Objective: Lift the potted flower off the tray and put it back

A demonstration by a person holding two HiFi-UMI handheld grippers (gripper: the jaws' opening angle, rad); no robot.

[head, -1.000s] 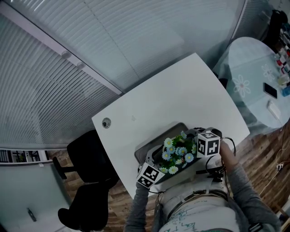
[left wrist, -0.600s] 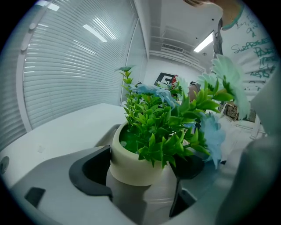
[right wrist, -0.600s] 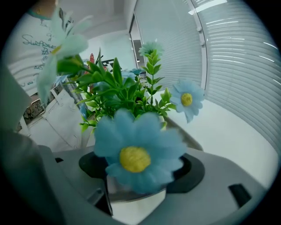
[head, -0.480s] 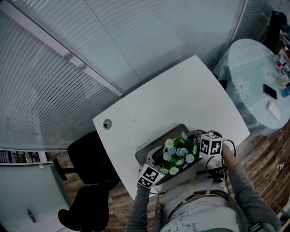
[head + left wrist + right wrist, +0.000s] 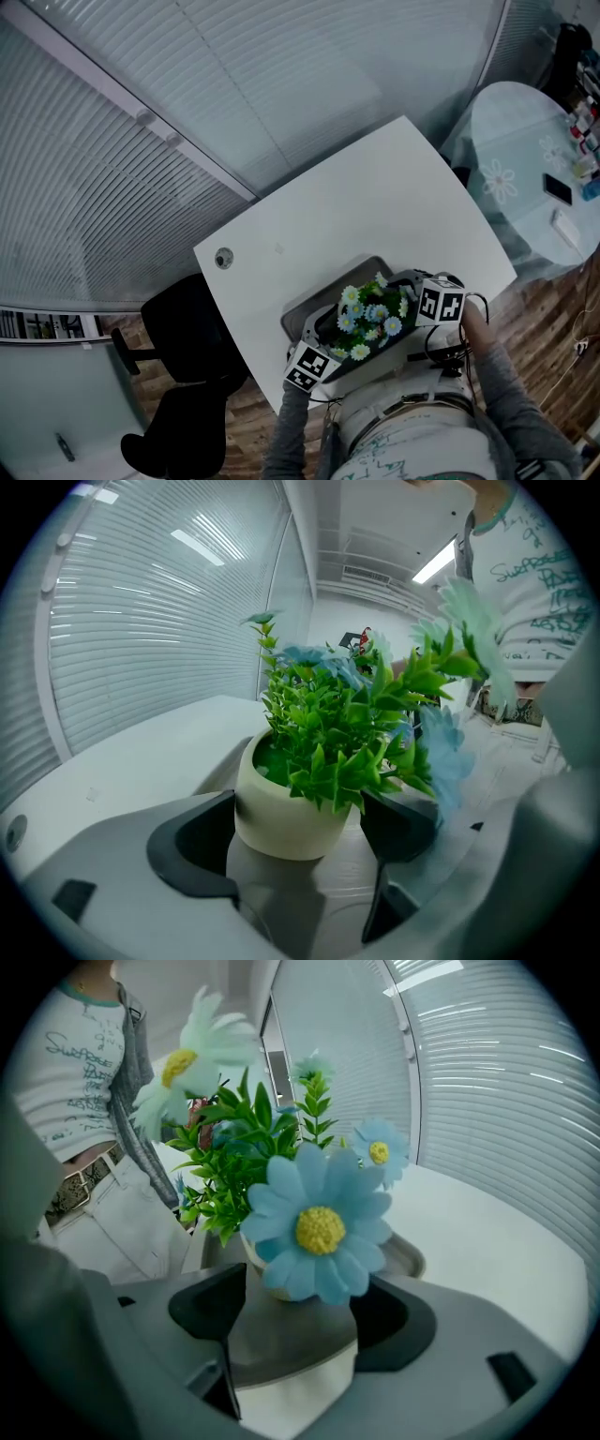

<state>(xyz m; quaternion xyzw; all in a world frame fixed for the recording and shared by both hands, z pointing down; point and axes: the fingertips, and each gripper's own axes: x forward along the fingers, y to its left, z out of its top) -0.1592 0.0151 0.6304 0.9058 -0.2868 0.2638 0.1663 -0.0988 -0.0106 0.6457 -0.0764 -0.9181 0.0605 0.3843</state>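
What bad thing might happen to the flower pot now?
The left gripper's jaws press the smooth, round sides of the pot, so it may slip or tip when lifted. A big blue flower hides the pot from the right gripper, so its jaws might crush petals.

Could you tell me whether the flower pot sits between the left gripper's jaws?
Yes, the cream pot stands between the two dark jaws of the left gripper.

Wide bare table [image 5: 375,187] beyond the tray [image 5: 323,298], open for passing. Over the tray's near half, blocked by spreading blooms of the potted flower [image 5: 367,317].
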